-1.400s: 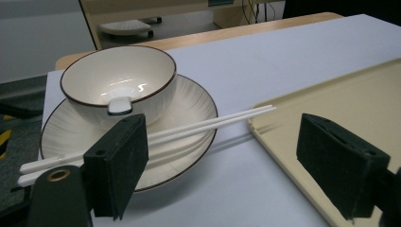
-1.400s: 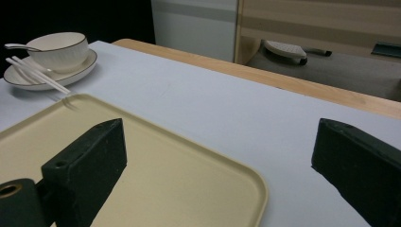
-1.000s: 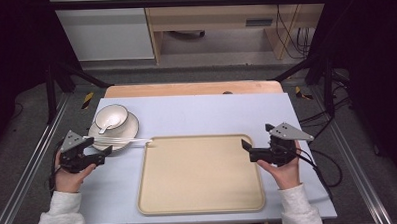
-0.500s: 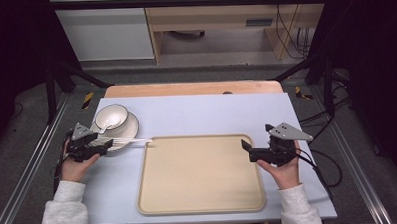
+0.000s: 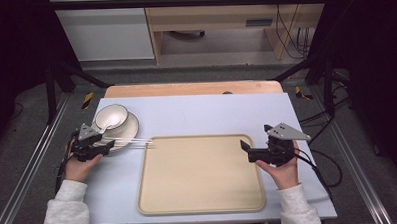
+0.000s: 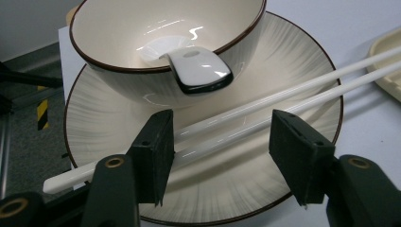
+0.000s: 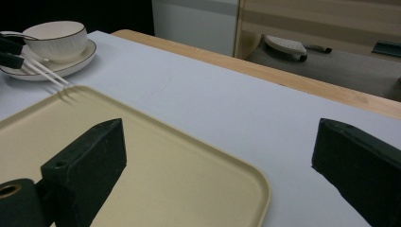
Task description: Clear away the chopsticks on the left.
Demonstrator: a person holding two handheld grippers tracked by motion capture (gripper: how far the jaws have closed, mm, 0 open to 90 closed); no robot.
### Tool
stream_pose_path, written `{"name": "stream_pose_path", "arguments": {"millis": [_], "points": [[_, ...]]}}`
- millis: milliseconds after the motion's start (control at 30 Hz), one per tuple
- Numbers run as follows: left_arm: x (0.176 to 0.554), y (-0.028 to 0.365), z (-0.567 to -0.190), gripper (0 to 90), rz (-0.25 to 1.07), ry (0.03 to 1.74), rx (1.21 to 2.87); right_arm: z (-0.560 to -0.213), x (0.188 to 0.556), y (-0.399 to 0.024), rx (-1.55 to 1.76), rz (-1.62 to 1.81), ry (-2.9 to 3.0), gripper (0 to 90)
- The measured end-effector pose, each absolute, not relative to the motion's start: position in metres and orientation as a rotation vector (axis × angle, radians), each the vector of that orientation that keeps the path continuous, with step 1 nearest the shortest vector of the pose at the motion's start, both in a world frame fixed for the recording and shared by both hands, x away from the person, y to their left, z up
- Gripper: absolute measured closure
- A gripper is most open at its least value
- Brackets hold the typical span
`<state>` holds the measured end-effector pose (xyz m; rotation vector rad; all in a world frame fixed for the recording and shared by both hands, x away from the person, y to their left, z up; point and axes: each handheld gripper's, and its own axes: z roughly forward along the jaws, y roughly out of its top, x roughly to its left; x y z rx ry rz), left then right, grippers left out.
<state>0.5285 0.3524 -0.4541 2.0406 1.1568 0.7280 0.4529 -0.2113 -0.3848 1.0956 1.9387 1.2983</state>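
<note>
Left tongs (image 6: 220, 156) closing around 2 chopsticks (image 6: 265, 111) lying across plate (image 6: 302, 61), not yet gripping; bowl (image 6: 118, 28) holds spoon (image 6: 198, 71); right tongs (image 7: 217, 175) open, empty.

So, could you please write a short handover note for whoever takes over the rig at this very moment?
Left gripper: down at the plate, jaws astride the two white chopsticks and just been closing; pads not yet pressing, nothing held.
Right gripper: open, empty, hovering above the right edge of the beige tray.
Things: chopsticks lie across the plate, tips reaching the tray's left rim; the bowl sits on the plate with a spoon in it.
Done: left gripper lined up on the chopsticks.
Left: close on them and lift; probably move them to the tray.
</note>
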Motion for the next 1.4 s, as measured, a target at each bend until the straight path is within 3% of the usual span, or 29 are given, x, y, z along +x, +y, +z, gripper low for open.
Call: {"name": "stream_pose_path", "arguments": {"millis": [900, 1400], "points": [[0.524, 0.341, -0.453, 74.5, 0.624, 1.087, 2.128, -0.385, 0.453, -0.213, 1.099, 1.299, 1.940, 4.1], [0.525, 0.336, -0.453, 83.3, 0.594, 1.086, 2.144, -0.385, 0.453, -0.213, 1.100, 1.303, 1.942, 4.1]]}}
